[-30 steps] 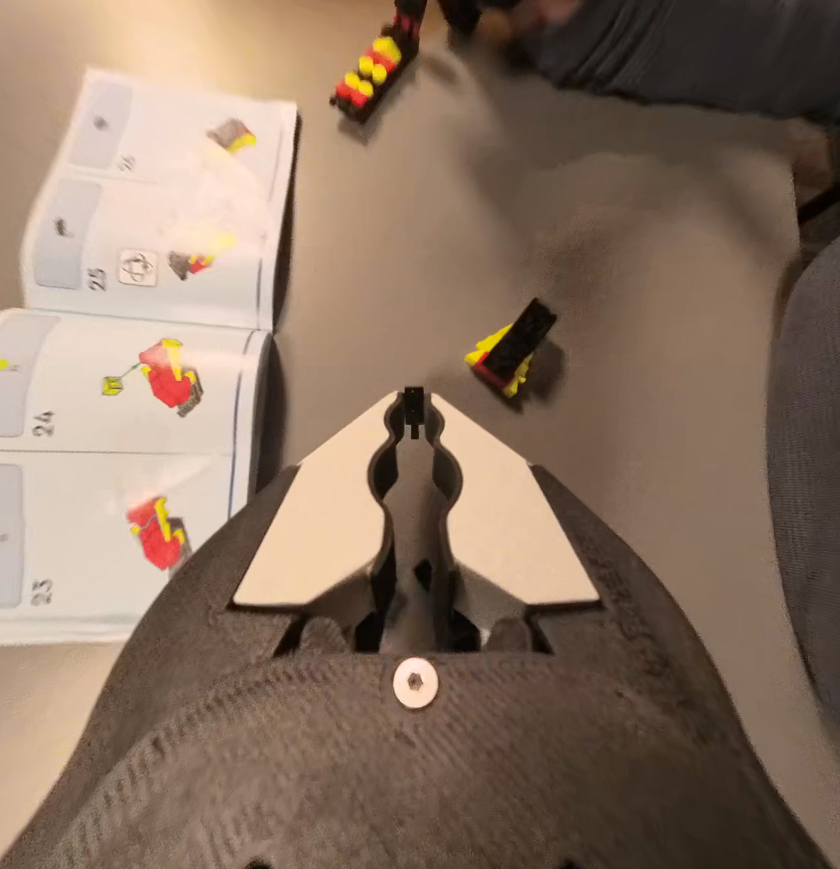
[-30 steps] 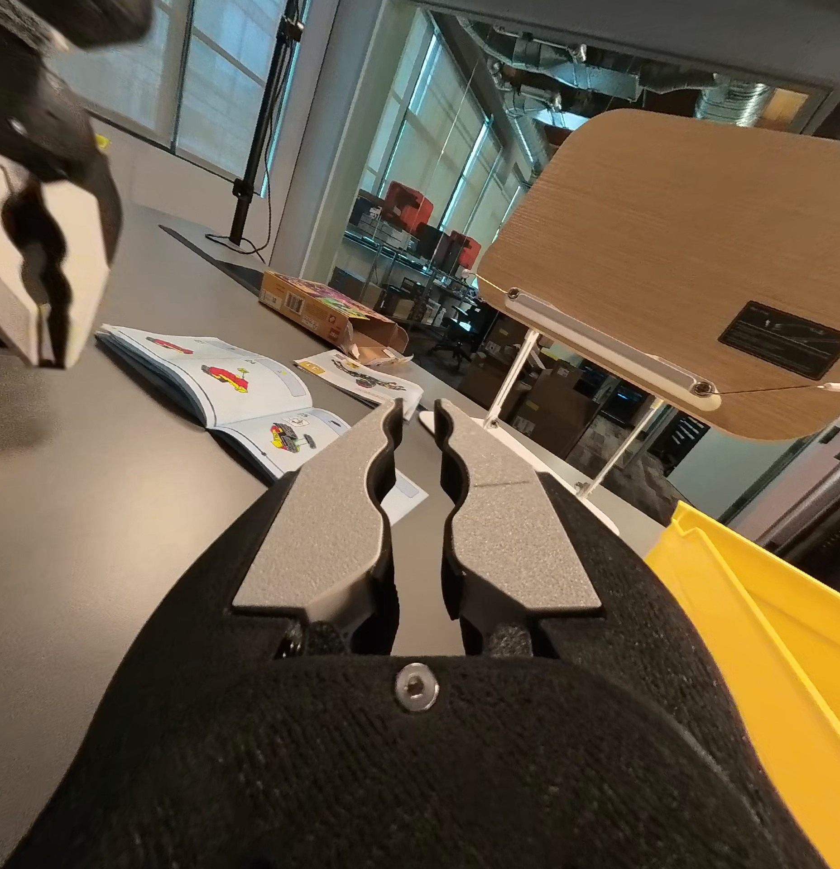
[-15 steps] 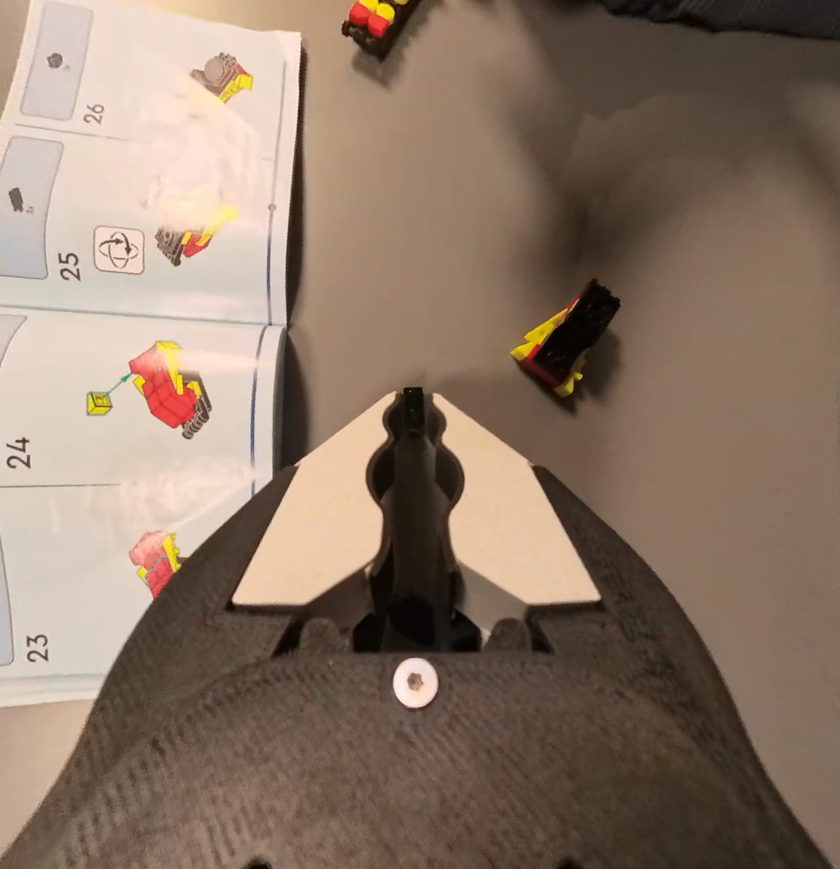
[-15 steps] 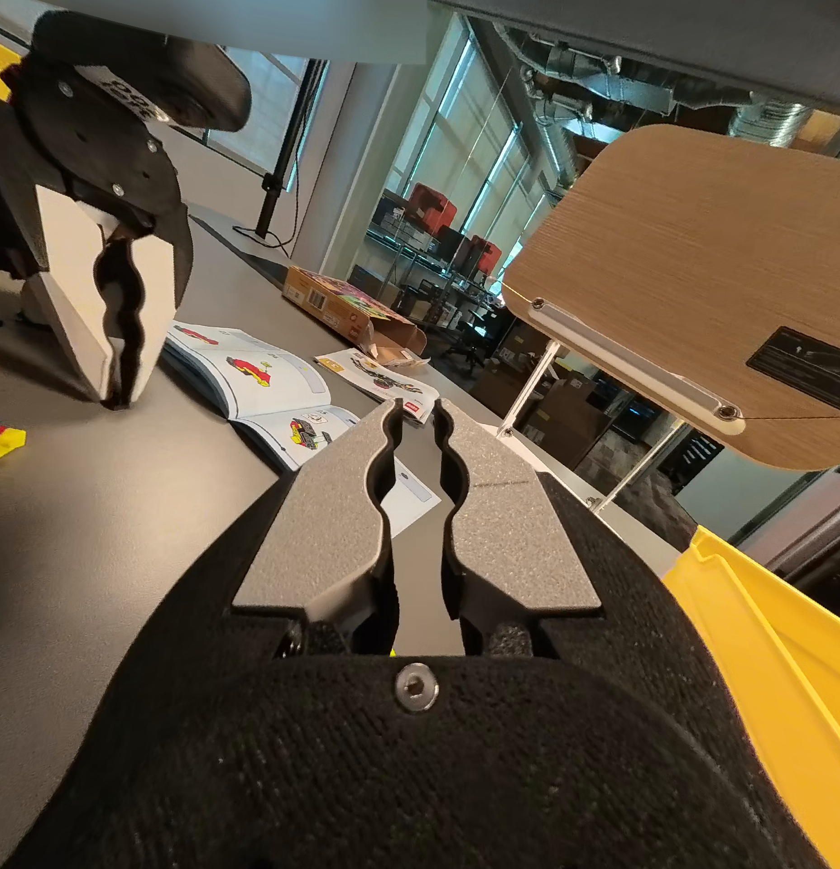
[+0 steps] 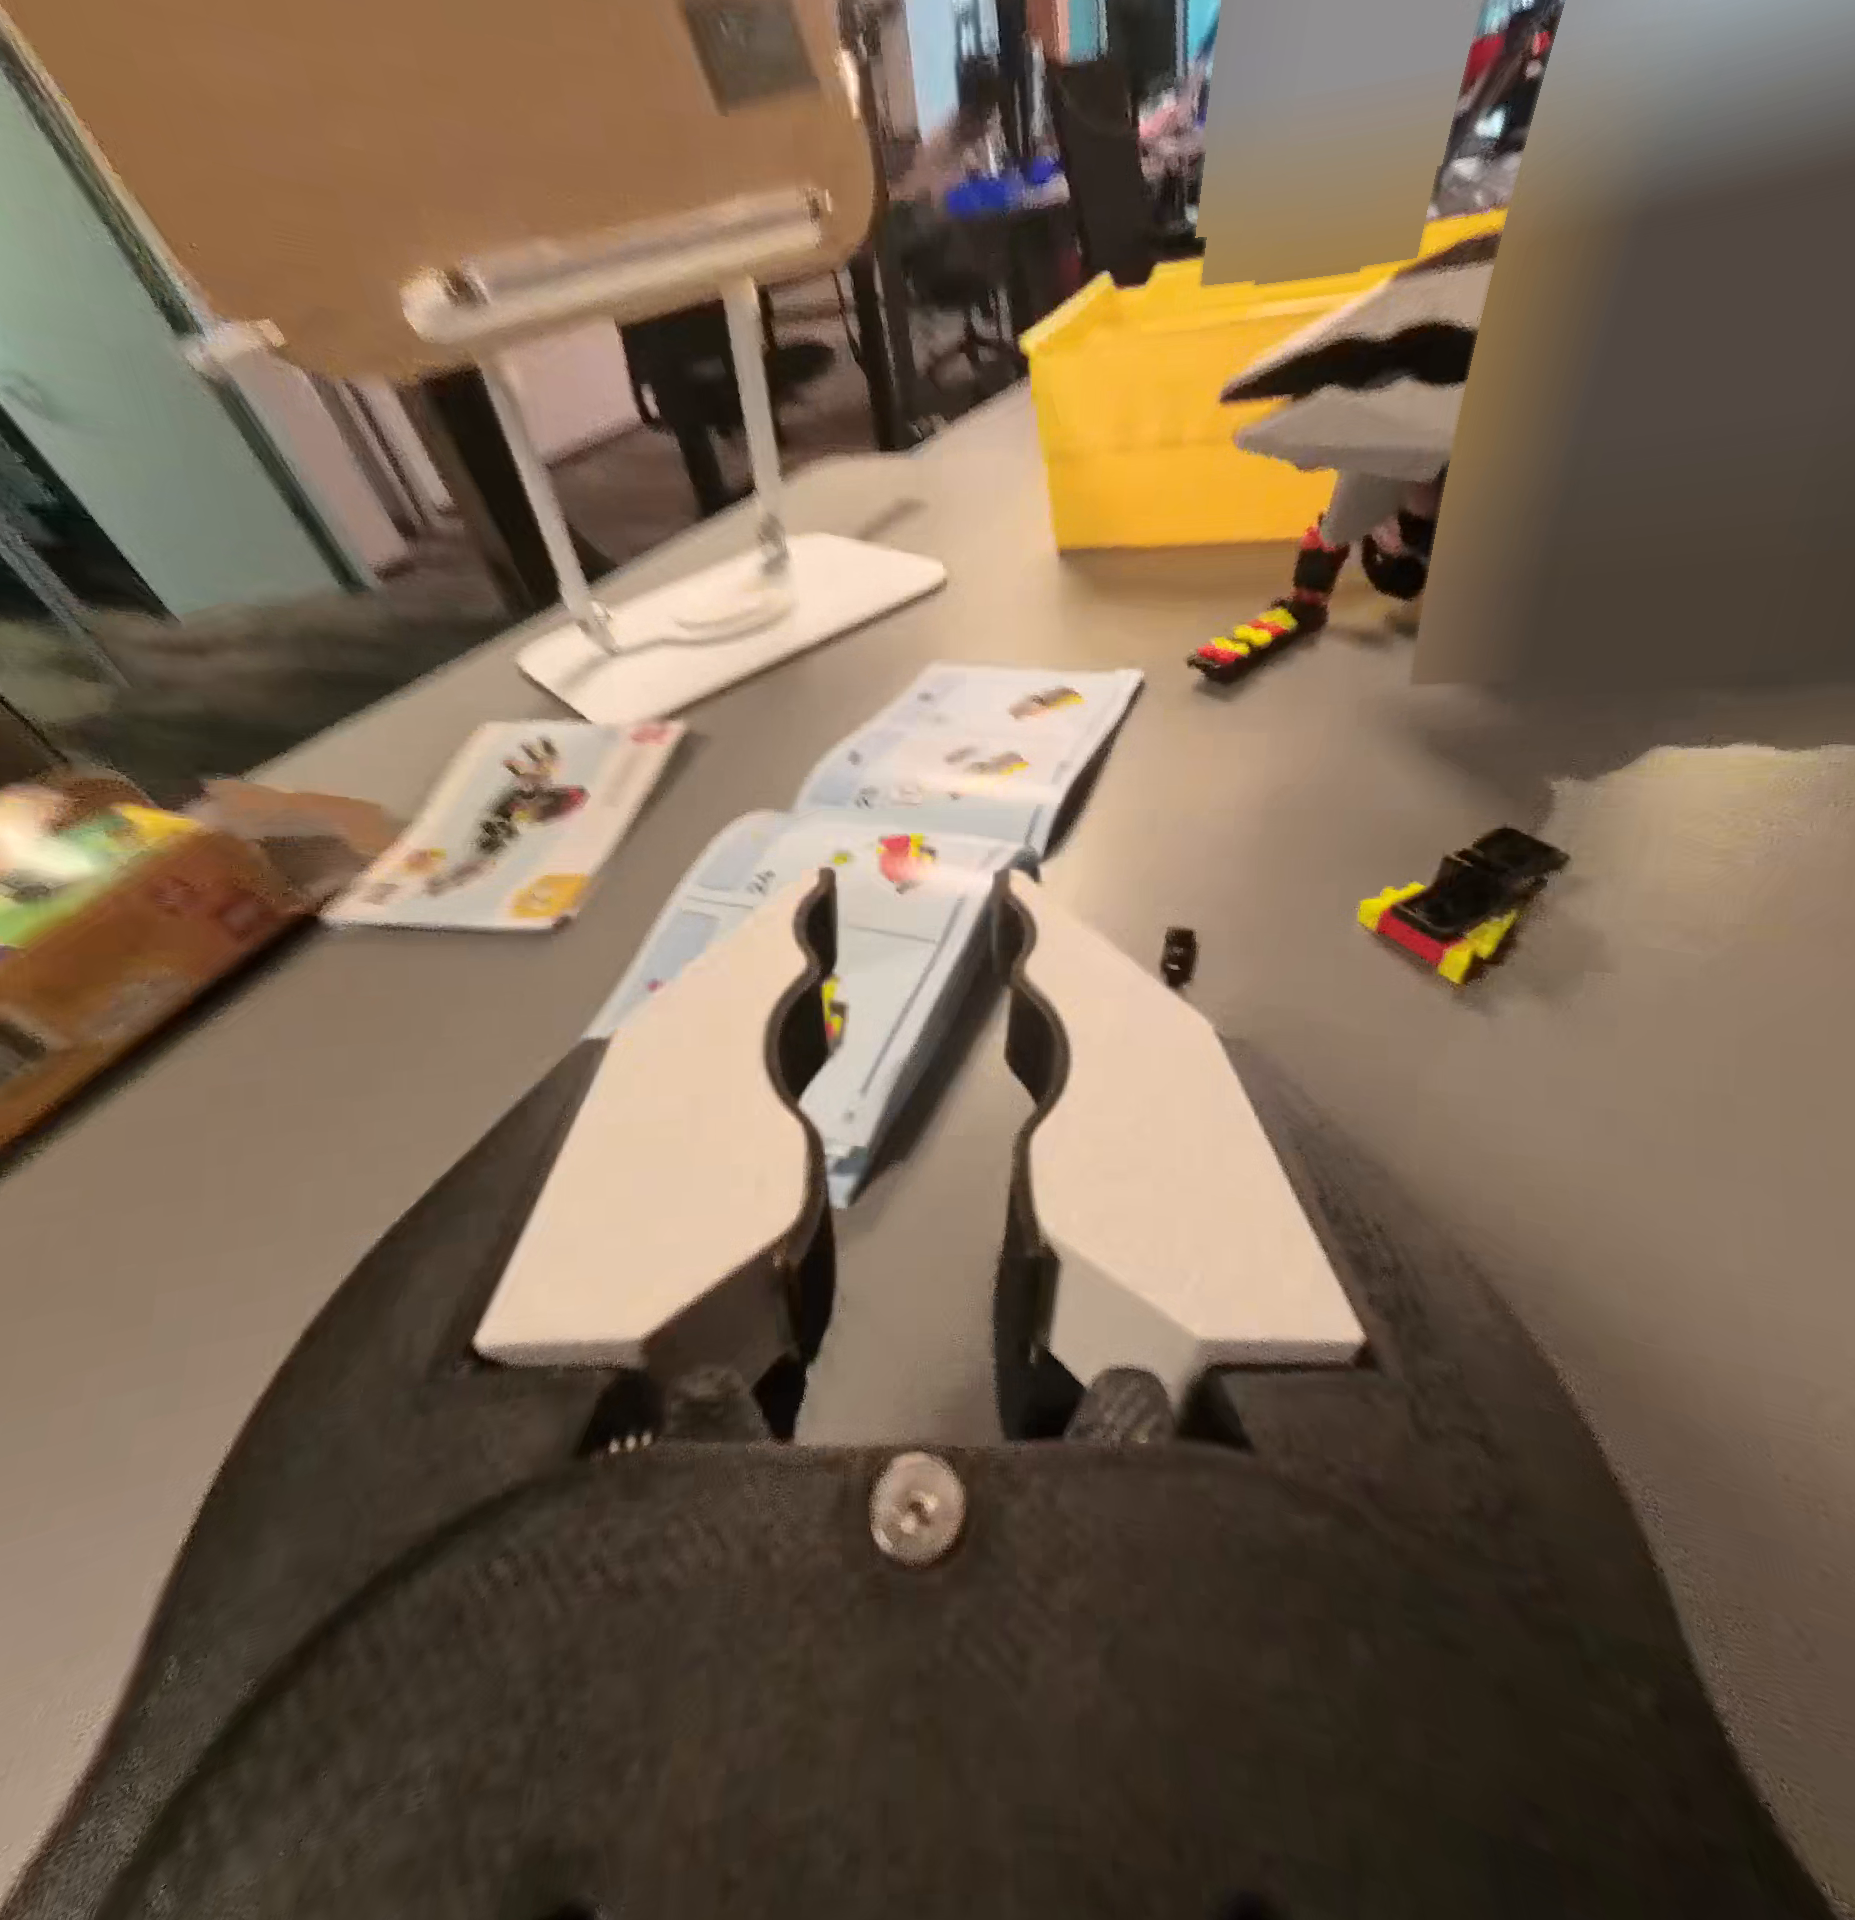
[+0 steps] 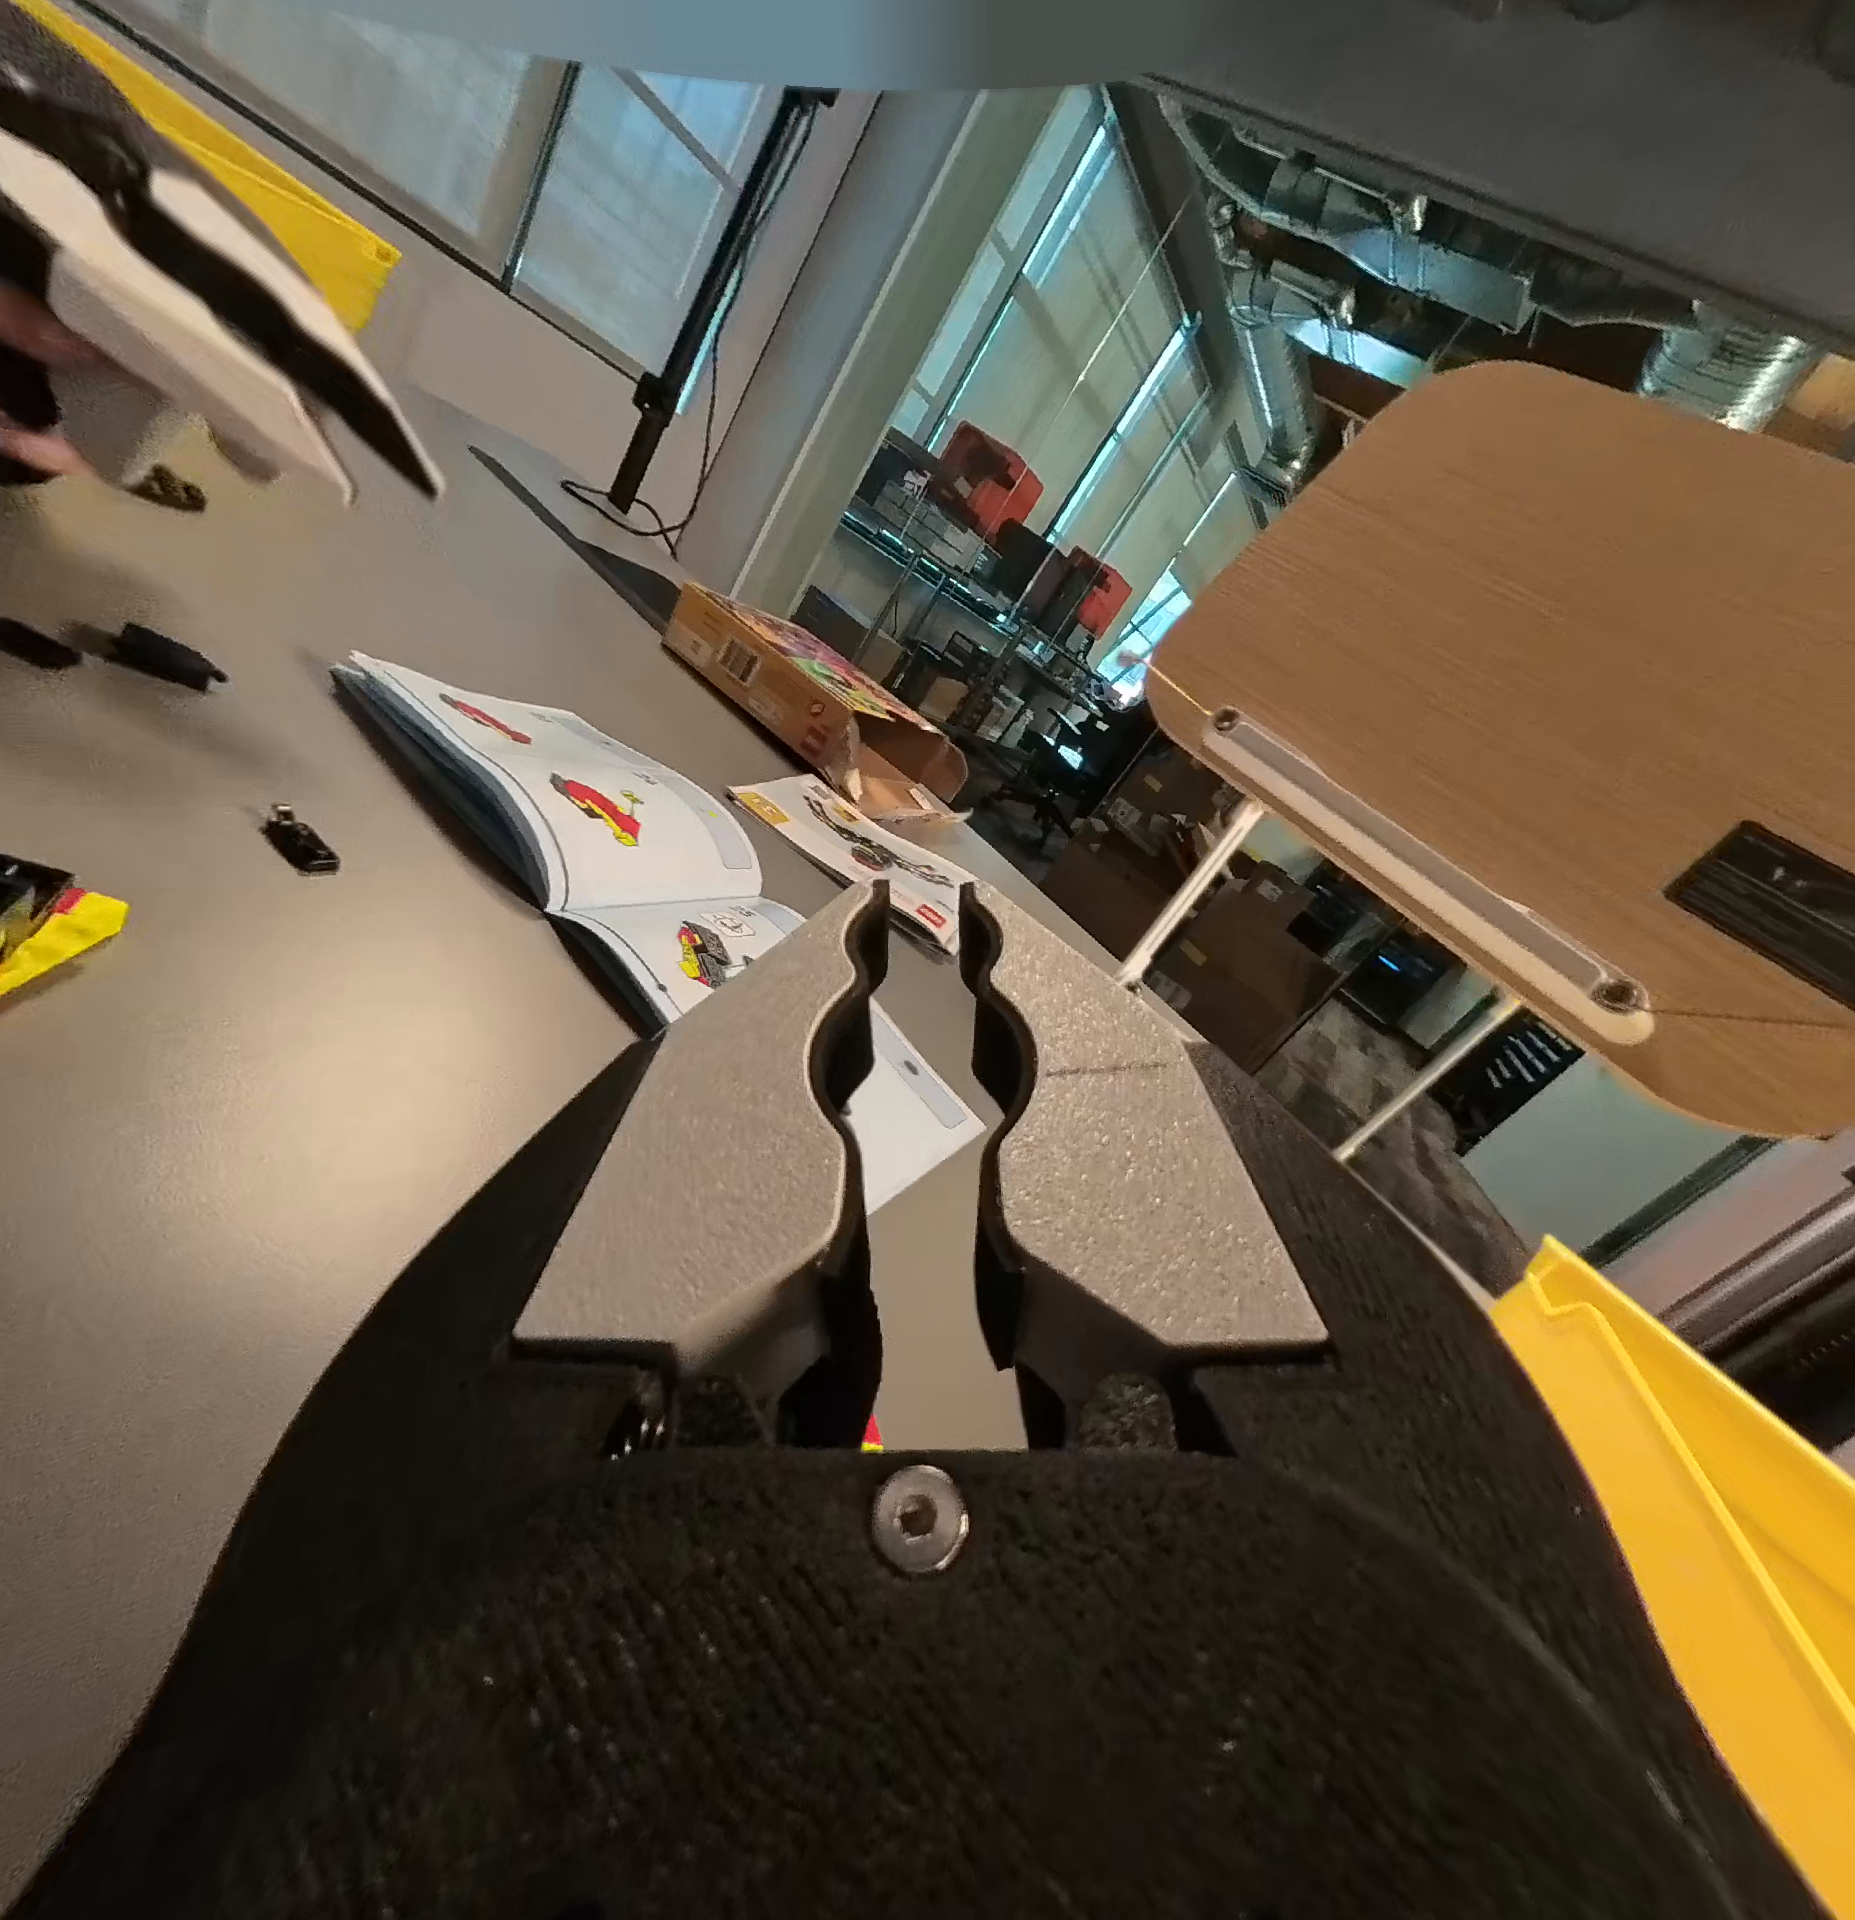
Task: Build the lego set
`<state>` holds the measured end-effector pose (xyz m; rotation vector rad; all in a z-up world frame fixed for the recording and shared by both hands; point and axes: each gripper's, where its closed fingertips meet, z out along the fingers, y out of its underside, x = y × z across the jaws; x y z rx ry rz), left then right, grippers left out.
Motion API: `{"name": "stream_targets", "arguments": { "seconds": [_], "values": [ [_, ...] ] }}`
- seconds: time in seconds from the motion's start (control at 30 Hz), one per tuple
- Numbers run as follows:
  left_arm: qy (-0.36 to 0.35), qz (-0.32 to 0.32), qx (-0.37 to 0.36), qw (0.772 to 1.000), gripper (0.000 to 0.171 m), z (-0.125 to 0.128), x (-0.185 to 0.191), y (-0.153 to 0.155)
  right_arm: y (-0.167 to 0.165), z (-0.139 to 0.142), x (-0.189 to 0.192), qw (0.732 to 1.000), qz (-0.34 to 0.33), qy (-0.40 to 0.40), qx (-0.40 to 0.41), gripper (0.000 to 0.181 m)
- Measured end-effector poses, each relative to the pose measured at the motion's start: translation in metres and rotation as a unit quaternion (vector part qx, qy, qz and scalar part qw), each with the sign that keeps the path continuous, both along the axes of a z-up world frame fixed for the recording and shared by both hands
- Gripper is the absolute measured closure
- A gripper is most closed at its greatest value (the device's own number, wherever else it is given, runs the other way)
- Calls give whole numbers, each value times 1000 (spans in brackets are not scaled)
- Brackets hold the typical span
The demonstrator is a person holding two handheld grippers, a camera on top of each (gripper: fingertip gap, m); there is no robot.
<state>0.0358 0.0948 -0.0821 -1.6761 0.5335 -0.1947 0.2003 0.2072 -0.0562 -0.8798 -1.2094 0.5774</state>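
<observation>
My left gripper (image 5: 912, 894) is open and empty, held low over the grey table and pointing at the open instruction booklet (image 5: 954, 769). A small black piece (image 5: 1177, 951) lies on the table just right of its fingertips. A black, yellow and red assembly (image 5: 1453, 904) lies farther right. A strip-shaped red, yellow and black assembly (image 5: 1255, 634) lies at the back, under my right gripper (image 5: 1349, 384). In the right wrist view, my right gripper (image 6: 923, 899) has its jaws a little apart with nothing between them. The small black piece (image 6: 299, 842) and the assembly (image 6: 29, 925) show at left.
A yellow bin (image 5: 1162, 416) stands at the back right. A wooden board on a white stand (image 5: 694, 613), a leaflet (image 5: 518, 821) and a cardboard box (image 5: 92, 914) lie to the left. Two more black pieces (image 6: 154, 655) lie on the table. The tips of one gripper are about 20 centimetres away from the tips of the other. To the small black piece (image 5: 1177, 951): left tips about 9 centimetres, right tips about 15 centimetres. Look for it in the right wrist view (image 6: 297, 841) too.
My left gripper has opened and let go of the small black piece, which now lies on the table. It has tilted up from looking down to looking across the table.
</observation>
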Motion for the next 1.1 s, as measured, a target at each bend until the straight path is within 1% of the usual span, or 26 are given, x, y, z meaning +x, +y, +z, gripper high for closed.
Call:
{"name": "stream_targets", "arguments": {
  "seconds": [0.03,0.1,0.27,0.47,0.8,0.87,0.93,1.03,1.1],
  "values": [
    [6,7,23,1000,143,6,-2,-1,-2,-1,-1,1000,1,-4,7,170],
    [23,18,49,998,144,9,-6,-1,-5,-1,-2,1000,3,-9,19,170],
    [39,16,54,998,148,7,-3,0,-10,-2,-4,999,8,-16,36,170],
    [40,14,54,998,150,6,-3,0,-13,-4,-5,999,12,-26,36,170],
    [49,9,51,997,152,4,0,0,-25,-10,-10,996,24,-53,72,171],
    [49,8,50,998,153,4,0,0,-32,-9,-10,996,46,-49,60,170],
    [49,6,49,998,153,3,1,0,-45,-10,-13,995,84,-51,28,166],
    [50,4,47,998,153,2,2,0,-61,-18,-21,988,116,-88,-51,140],
    [55,-4,40,998,156,0,5,0,-80,-25,-28,975,151,-124,-109,130]
  ]
}}
